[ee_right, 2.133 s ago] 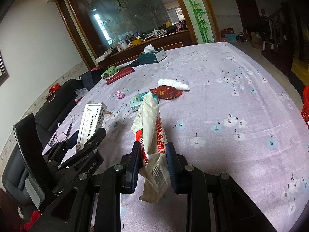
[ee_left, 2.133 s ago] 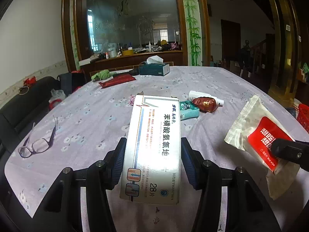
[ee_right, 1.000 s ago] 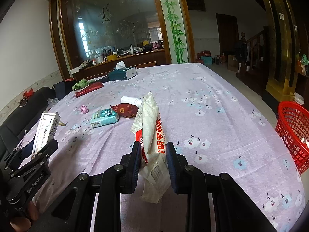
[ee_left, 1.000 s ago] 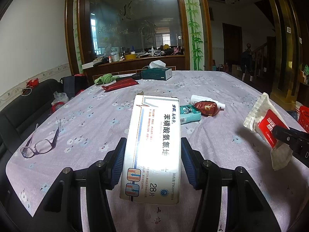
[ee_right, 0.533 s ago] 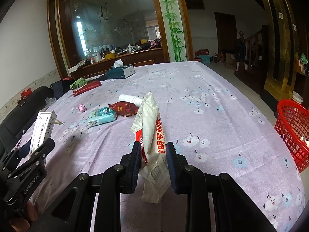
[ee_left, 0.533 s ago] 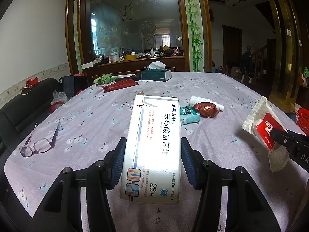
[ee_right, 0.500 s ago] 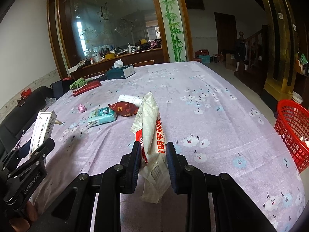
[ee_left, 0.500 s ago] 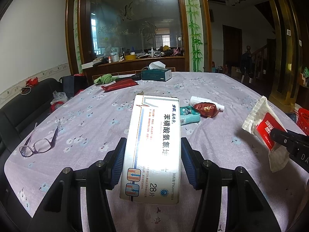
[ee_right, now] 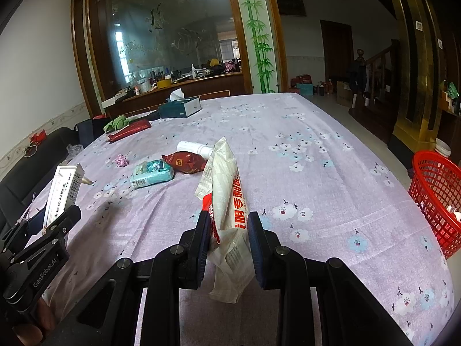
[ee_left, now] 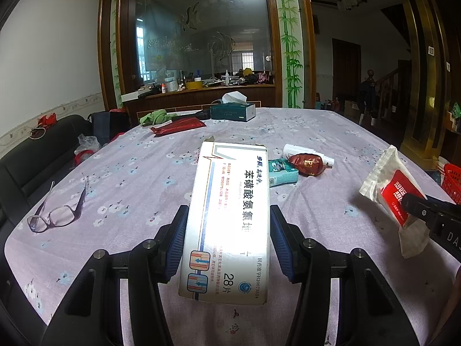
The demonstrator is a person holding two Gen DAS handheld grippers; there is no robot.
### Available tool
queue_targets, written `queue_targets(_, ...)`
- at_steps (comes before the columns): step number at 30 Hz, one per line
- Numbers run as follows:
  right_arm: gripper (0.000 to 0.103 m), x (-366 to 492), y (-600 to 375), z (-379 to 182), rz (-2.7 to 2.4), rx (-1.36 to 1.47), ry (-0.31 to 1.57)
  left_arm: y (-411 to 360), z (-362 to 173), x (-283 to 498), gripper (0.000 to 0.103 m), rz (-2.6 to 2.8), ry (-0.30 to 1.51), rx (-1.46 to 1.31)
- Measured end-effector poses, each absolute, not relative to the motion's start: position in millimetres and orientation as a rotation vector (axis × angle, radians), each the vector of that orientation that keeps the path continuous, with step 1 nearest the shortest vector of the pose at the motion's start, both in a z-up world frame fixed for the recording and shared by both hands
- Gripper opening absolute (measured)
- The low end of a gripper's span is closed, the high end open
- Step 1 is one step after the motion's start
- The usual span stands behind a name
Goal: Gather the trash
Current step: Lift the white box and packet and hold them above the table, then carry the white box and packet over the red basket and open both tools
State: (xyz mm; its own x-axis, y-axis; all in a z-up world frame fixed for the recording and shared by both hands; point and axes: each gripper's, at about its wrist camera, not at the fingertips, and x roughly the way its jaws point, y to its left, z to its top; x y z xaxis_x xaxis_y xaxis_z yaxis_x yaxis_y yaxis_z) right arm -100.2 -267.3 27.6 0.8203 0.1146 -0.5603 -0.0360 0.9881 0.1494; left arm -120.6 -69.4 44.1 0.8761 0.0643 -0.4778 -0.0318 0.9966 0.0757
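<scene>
You hold one piece of trash in each of your tongs. Your left tongs (ee_left: 227,240) squeeze a white box (ee_left: 230,219) by its two long sides, and the box sits up off the bench (ee_left: 317,132). Your right tongs (ee_right: 226,232) pinch a white and red bag (ee_right: 226,199) near its middle, and the bag's bottom end hangs down below them.

So two pieces are picked up, but they are not thrown away yet. The red basket (ee_right: 435,199) stands on the floor past the right edge of the bench, and it looks like the place for trash. There is something small and white inside it, but you cannot tell what it is.

More trash lies on the bench, near its middle. There is a teal pack (ee_right: 152,173), a dark red wrapper (ee_right: 187,163) just beside it, a white bottle (ee_right: 194,147) behind the wrapper, and a small pink ball (ee_right: 121,160) off to the left.

The glasses (ee_left: 56,210) near the left edge and the tissue box (ee_right: 179,107) at the far edge are likely not trash.

I think your next job is to carry both pieces to the basket and drop them in. Then you come back for the rest.
</scene>
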Motion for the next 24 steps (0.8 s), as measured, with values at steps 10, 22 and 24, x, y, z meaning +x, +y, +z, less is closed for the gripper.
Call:
queue_targets(10,0.028,-101.8,-271.4,28.8,0.08,0.15,0.585,-74.2,44.9,-115.2,0.053,0.042,0.525,0.066)
queue_targets(22,0.028,-116.9,-297.2,61.0,0.128,0.269,0.563,-103.2,82.1,-116.7,0.053,-0.079,0.535,0.033)
queue_targets(24,0.028,-118.4,-305.7,62.5,0.131,0.306,0.575,-113.3,88.8,-119.1,0.053,-0.118,0.539,0.039)
